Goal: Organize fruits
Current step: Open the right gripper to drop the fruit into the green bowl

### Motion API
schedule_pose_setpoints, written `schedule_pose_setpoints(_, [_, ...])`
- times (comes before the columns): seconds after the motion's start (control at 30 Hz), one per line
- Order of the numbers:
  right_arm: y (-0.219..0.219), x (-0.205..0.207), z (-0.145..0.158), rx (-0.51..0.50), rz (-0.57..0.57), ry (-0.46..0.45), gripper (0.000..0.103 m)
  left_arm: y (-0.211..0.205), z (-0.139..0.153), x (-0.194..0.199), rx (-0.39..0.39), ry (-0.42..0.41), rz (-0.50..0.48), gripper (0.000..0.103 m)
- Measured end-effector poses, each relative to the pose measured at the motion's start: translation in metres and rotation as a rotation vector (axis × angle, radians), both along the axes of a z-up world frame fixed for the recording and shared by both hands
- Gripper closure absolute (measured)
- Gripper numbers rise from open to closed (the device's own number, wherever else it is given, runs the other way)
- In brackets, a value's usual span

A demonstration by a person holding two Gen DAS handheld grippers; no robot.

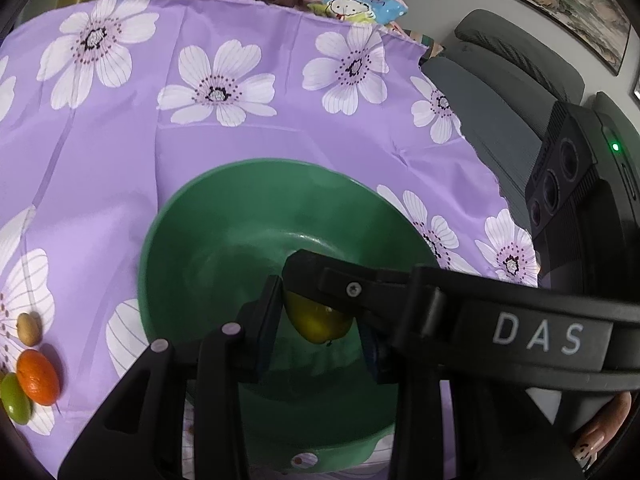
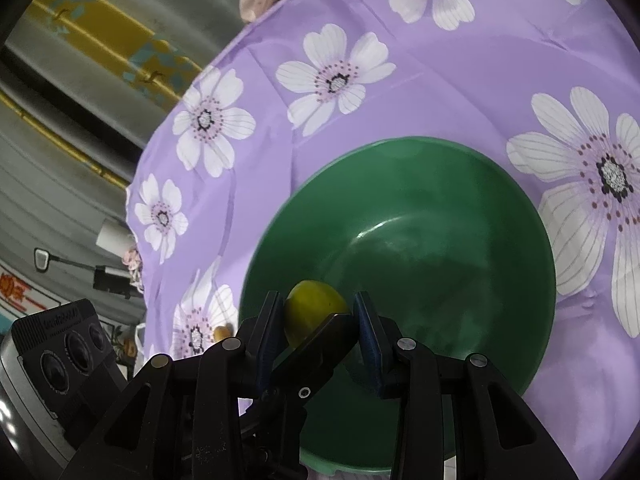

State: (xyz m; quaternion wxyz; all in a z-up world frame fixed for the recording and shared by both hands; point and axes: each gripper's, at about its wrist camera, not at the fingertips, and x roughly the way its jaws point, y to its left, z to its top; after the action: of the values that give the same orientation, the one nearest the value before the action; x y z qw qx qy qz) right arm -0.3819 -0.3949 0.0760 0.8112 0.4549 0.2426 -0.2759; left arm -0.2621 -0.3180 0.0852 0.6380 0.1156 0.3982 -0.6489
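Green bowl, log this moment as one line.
stage: placing fruit | left tongs: shut on yellow-green fruit | right tongs: also gripping it | location: over green bowl | released: no

Both grippers tilt downward and meet: the left gripper (image 1: 316, 320) and right gripper (image 2: 318, 320) each have jaws closed on the same fruit (image 2: 314, 312), one finger crossing the other's gap

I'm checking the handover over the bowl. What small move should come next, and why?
Probably lower a little further, then open both. The yellow-green fruit is pinched between the left hand-held gripper and the right hand-held gripper over the green bowl, which looks empty, so it should land inside.
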Motion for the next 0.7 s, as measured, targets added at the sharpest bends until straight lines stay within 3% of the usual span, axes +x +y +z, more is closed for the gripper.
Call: schedule_pose_setpoints(0.7, [-0.0025, 0.0031, -0.0075, 0.018, -0.017, 0.047, 0.064, -0.0039, -0.0071, 0.0011, 0.036, 0.018, 0.002, 0.067])
